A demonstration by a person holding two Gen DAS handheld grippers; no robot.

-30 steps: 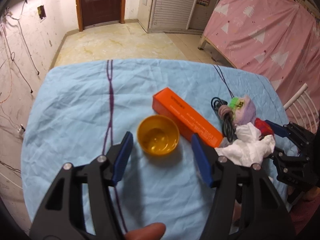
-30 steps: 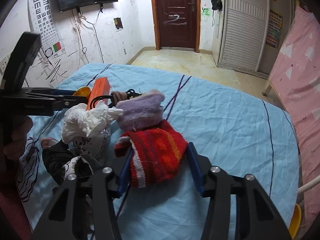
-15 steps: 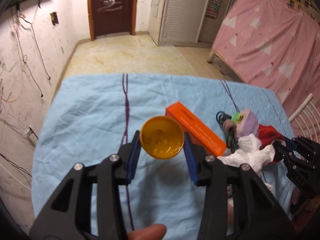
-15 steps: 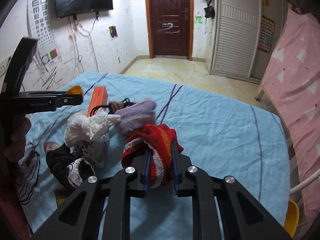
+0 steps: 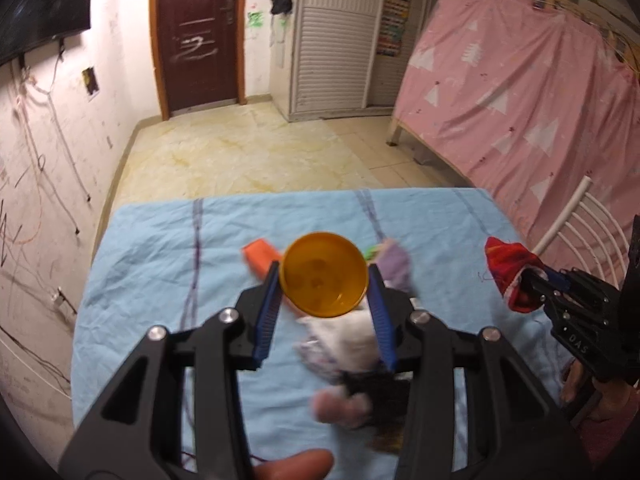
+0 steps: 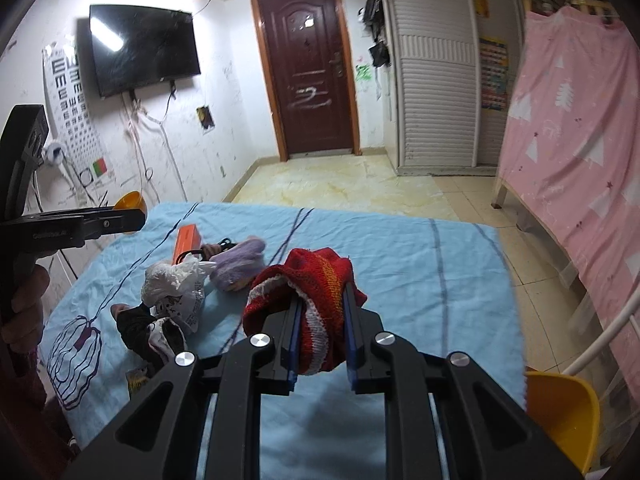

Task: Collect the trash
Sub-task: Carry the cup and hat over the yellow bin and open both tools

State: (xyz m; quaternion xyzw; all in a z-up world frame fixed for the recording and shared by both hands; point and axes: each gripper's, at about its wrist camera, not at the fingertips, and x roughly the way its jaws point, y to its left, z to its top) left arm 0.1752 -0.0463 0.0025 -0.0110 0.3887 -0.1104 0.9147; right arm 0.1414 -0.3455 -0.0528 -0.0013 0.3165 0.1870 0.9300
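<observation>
Left gripper (image 5: 323, 282) points steeply down over the blue bedsheet (image 5: 152, 264), its blue pads clamped on either side of a small orange bowl (image 5: 324, 274). The bowl hangs clear above the sheet, its open mouth tipped toward the camera. A fingertip (image 5: 296, 465) shows at 6 o'clock under the handle.

Right gripper (image 6: 322, 312) slopes down less steeply, jaws pinched tight on a red knitted sock (image 6: 316, 292), the cloth bunched and draping over the fingers, lifted off the sheet.

On the sheet, at 10 o'clock from the sock: a purple sock (image 6: 240, 264), a crumpled white plastic bag (image 6: 176, 284), an orange box (image 6: 186, 242) and a coiled black cable (image 6: 212, 248). A black-and-white garment (image 6: 148, 328) lies at 9 o'clock.

In the right wrist view, the person's left hand (image 6: 22, 308) grips the left gripper's handle at 9 o'clock.
</observation>
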